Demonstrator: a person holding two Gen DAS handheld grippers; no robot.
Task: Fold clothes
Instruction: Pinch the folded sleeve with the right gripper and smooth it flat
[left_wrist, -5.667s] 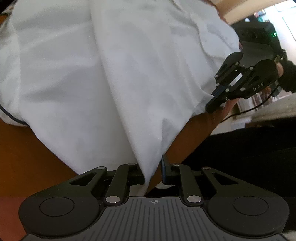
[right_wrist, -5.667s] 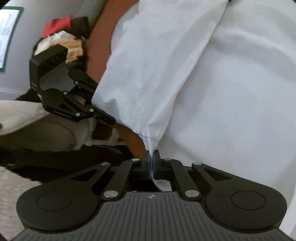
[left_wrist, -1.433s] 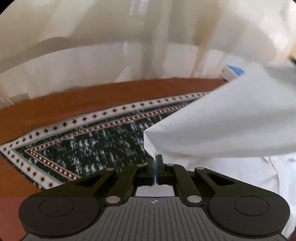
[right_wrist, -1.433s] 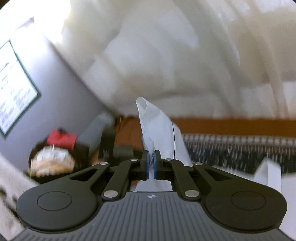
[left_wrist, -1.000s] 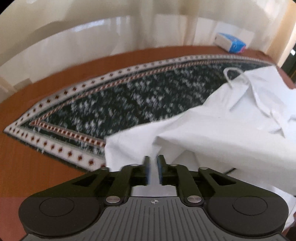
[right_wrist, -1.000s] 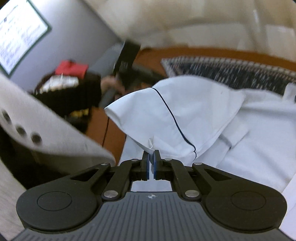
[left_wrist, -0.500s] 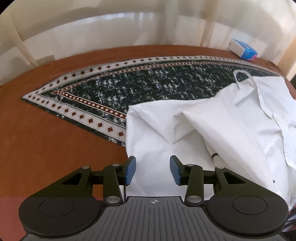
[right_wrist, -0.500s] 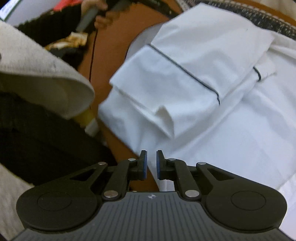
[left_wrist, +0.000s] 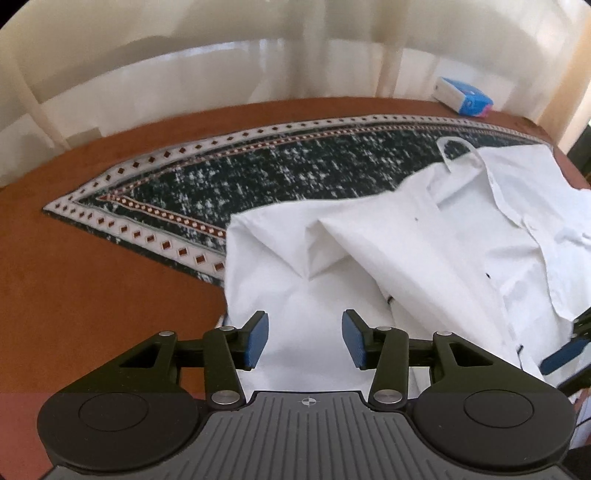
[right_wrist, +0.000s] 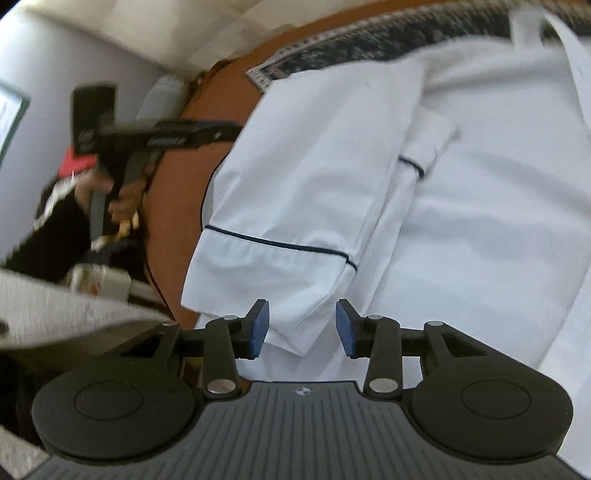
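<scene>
A white shirt (left_wrist: 424, 258) lies spread on the wooden table (left_wrist: 92, 295), partly over a patterned runner. My left gripper (left_wrist: 304, 338) hovers over the shirt's near left part. Its jaws are opening, and the cloth lies flat below the pads, untouched. In the right wrist view a sleeve (right_wrist: 314, 184) with a dark-piped cuff (right_wrist: 266, 273) lies folded across the shirt's body (right_wrist: 480, 221). My right gripper (right_wrist: 301, 328) is low over the cuff's corner with its jaws opening, and the corner sits between the pads without being pressed. My left gripper (right_wrist: 221, 133) shows at the upper left, held by a hand.
A dark runner (left_wrist: 295, 177) with a diamond border crosses the table. A blue tissue pack (left_wrist: 463, 98) sits at the far right edge before pale curtains. Grey upholstery (right_wrist: 55, 310) and red and black items (right_wrist: 74, 162) lie off the table's left edge.
Both grippers have let go of the shirt and their jaws have spread. The sleeve, lifted before, now lies folded on the shirt. The right gripper has sunk toward the cuff.
</scene>
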